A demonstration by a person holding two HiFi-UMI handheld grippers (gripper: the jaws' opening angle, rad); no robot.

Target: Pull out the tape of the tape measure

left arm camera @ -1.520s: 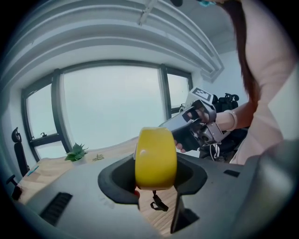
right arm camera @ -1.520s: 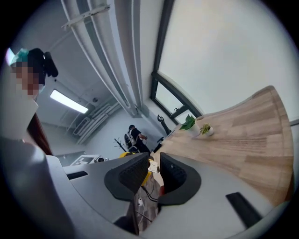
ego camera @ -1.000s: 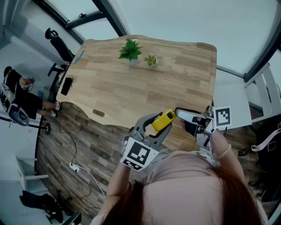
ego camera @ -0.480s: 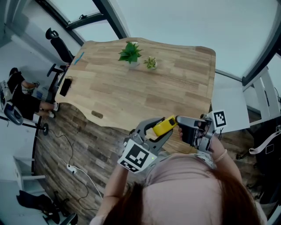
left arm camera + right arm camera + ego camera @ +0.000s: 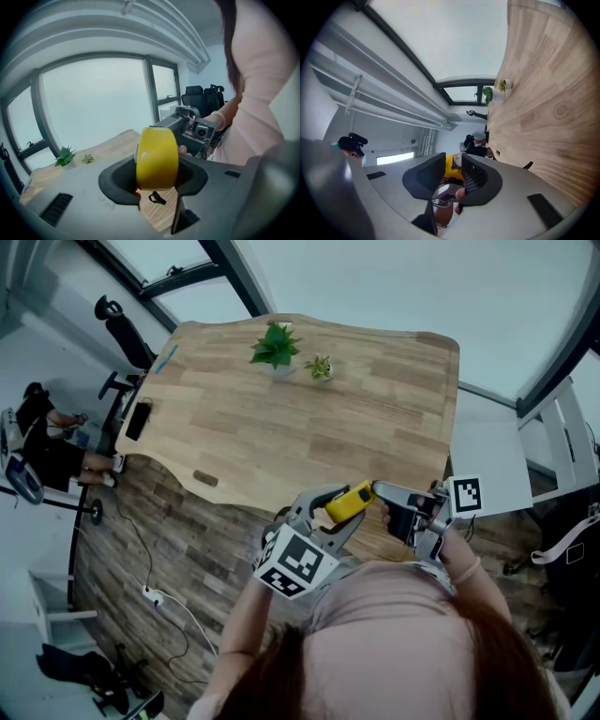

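item: tape measure — yellow rounded case, glossy, a small dark loop hanging below it.
location: sitting in the left gripper, in the air over the near edge of the table, close to the person's chest.
left gripper: jaws standing wide and pressing on the case from both sides, gripping it firmly.
right gripper: pointing at the case from just beside it; jaws standing a little apart, with the silver end tab showing in the gap and, as far as the gripper view shows, not being pinched.
progress: case picked up and being presented — no blade showing outside the case. remaining, by judgement: closing on the tab, then drawing the grippers apart.
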